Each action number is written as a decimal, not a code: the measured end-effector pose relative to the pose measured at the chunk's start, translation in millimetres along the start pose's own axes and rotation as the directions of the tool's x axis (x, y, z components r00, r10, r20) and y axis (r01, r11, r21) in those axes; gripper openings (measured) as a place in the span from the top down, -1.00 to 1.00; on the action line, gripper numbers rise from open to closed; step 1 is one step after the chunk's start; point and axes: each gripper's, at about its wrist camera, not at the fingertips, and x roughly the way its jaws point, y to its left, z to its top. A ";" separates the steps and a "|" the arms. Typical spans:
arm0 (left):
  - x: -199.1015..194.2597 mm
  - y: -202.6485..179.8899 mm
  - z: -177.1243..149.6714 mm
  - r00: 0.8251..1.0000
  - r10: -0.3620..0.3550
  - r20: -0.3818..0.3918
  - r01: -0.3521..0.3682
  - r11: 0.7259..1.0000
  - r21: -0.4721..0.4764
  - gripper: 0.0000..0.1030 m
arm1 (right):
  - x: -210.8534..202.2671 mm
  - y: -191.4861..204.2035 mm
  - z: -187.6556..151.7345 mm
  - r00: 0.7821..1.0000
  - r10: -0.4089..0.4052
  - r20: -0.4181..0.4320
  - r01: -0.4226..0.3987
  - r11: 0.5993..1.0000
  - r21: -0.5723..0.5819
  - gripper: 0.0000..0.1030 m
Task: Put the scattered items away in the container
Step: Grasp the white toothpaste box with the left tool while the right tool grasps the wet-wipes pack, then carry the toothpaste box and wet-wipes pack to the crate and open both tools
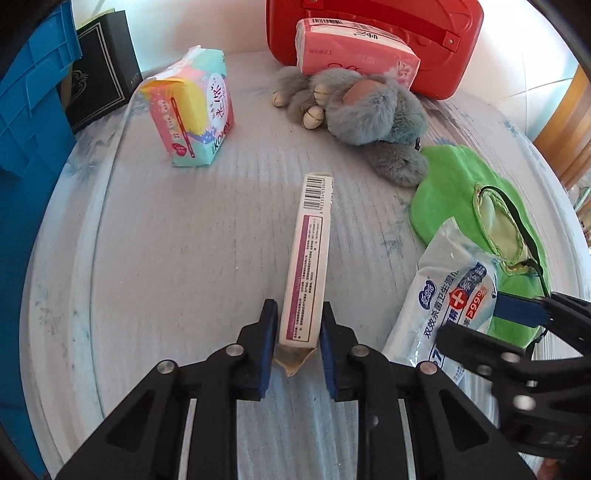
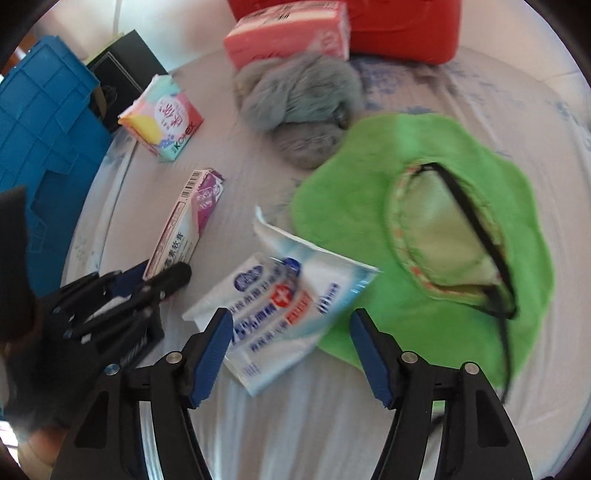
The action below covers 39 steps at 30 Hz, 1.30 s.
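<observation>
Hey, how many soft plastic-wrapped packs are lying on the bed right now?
3: a colorful pack near the blue crate, a pink pack against the red case, a wet-wipes pack under the right gripper. Others may be hidden.

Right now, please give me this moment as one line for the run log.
left tongs: shut on ointment box | right tongs: open over wet wipes pack | blue crate: left edge
</observation>
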 end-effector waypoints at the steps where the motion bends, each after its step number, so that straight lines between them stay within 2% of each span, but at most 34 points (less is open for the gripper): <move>1: 1.0 -1.6 0.4 1.000 0.007 0.003 -0.007 1.000 -0.004 0.58 | 3.2 1.5 1.3 1.000 -0.008 -0.001 0.008 1.000 -0.003 -0.32; 8: 22.2 -12.3 12.5 1.000 0.010 0.014 -0.010 1.000 -0.027 0.63 | 7.5 0.5 6.8 0.999 -0.038 0.027 0.038 0.999 -0.004 -0.32; 13: 16.1 -2.1 5.2 1.000 0.001 0.002 -0.001 0.997 -0.080 0.65 | 17.5 13.3 12.7 0.996 -0.089 0.018 0.090 0.995 -0.047 -0.51; 14: 11.2 -1.7 0.9 1.000 0.001 0.006 -0.001 0.997 -0.082 0.65 | 18.7 17.7 11.6 0.994 -0.112 0.021 0.113 0.991 -0.070 -0.45; 16: -1.0 -2.8 -7.0 1.000 0.009 0.022 -0.007 0.997 -0.075 0.65 | 15.2 21.5 7.1 0.992 -0.122 0.036 0.125 0.988 -0.093 0.05; 17: -8.8 -3.0 -10.3 0.999 0.013 0.033 -0.010 0.997 -0.073 0.65 | 11.5 22.1 4.2 0.993 -0.109 0.038 0.112 0.989 -0.095 0.38; 18: -16.9 -3.1 -13.1 0.999 0.016 0.043 -0.013 0.997 -0.073 0.65 | 7.4 21.8 1.4 0.995 -0.088 0.038 0.091 0.992 -0.090 0.51; 23: -69.8 -5.2 -25.5 0.991 0.033 0.127 -0.024 0.997 -0.072 0.65 | -28.6 27.7 -18.7 0.996 -0.026 0.080 0.034 0.994 -0.106 0.70; 30: -149.3 -8.1 -48.7 0.963 0.073 0.258 -0.057 0.996 -0.071 0.65 | -100.7 46.5 -42.3 0.977 0.042 0.209 -0.009 0.988 -0.154 0.70; 35: -211.2 -6.6 -69.7 0.927 0.125 0.354 -0.097 0.991 -0.094 0.65 | -154.5 69.6 -58.0 0.947 0.110 0.302 -0.043 0.975 -0.220 0.70; 39: -257.5 3.9 -84.2 0.898 0.185 0.400 -0.143 0.981 -0.134 0.65 | -191.5 91.1 -68.0 0.918 0.188 0.348 -0.084 0.952 -0.293 0.70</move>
